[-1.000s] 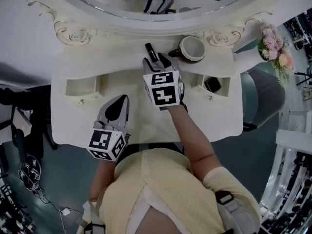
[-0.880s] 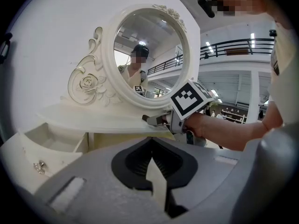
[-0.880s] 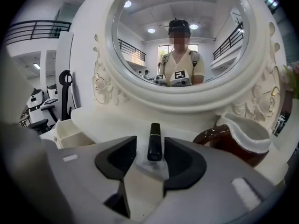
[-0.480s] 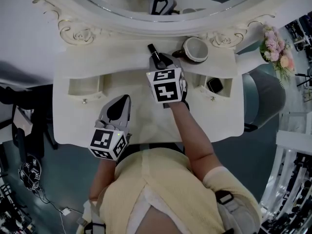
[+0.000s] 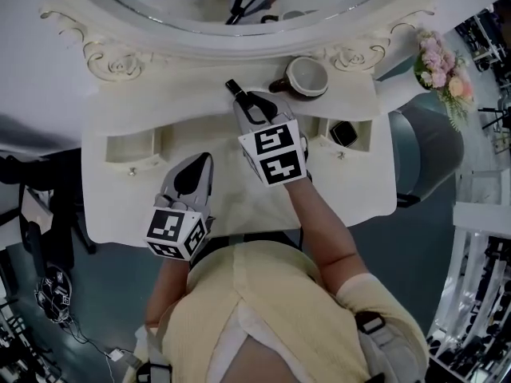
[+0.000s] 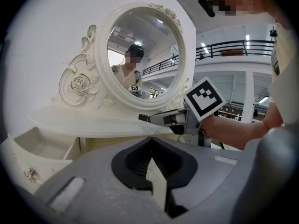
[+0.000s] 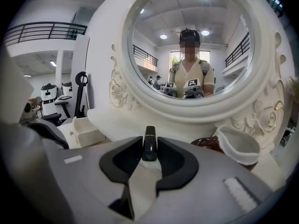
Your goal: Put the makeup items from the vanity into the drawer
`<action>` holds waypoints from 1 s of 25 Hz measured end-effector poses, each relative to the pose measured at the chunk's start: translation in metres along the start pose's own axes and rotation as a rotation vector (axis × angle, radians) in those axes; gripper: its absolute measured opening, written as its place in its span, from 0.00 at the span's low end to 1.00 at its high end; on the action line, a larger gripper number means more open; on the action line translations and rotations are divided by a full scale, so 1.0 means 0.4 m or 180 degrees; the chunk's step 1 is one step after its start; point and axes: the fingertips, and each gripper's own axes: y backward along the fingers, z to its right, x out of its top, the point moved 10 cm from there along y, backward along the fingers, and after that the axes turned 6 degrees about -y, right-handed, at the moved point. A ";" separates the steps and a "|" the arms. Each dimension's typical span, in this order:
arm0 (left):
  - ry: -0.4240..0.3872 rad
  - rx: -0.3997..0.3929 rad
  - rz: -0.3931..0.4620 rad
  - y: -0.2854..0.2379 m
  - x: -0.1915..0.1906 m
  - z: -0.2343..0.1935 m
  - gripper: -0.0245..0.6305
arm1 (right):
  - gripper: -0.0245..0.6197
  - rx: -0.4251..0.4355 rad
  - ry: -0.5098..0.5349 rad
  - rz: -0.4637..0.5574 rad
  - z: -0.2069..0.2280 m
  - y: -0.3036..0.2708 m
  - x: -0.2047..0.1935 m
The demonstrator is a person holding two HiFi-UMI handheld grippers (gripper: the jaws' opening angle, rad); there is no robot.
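Observation:
A black lipstick tube sticks out from my right gripper, just above the vanity shelf below the mirror. Its jaws have just been closing and now press on the tube from both sides. In the left gripper view the same tube points left from the right gripper. My left gripper hovers over the tabletop, shut with nothing in it. A small open drawer sits at the left. The open right drawer holds a black compact.
A white cup on a dark saucer stands on the shelf right of the lipstick. The oval mirror rises behind. Pink flowers stand beyond the vanity's right end. A chair is at the right.
The right gripper's jaws closed on the lipstick tube, which stood free ahead of them before. The tube now tilts left in the grip. The left gripper stays put.

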 end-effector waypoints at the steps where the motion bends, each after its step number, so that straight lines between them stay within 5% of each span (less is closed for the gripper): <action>1: -0.0011 -0.0029 0.0000 -0.005 0.001 0.003 0.04 | 0.20 0.0023 0.0022 0.0024 0.001 0.014 0.001; 14: -0.0165 -0.0574 -0.0044 -0.102 0.015 0.092 0.04 | 0.20 -0.0148 0.0124 0.0213 0.088 0.240 -0.037; 25: -0.0212 -0.0909 -0.0087 -0.151 0.014 0.158 0.04 | 0.20 -0.0696 0.0050 -0.0001 0.213 0.402 -0.143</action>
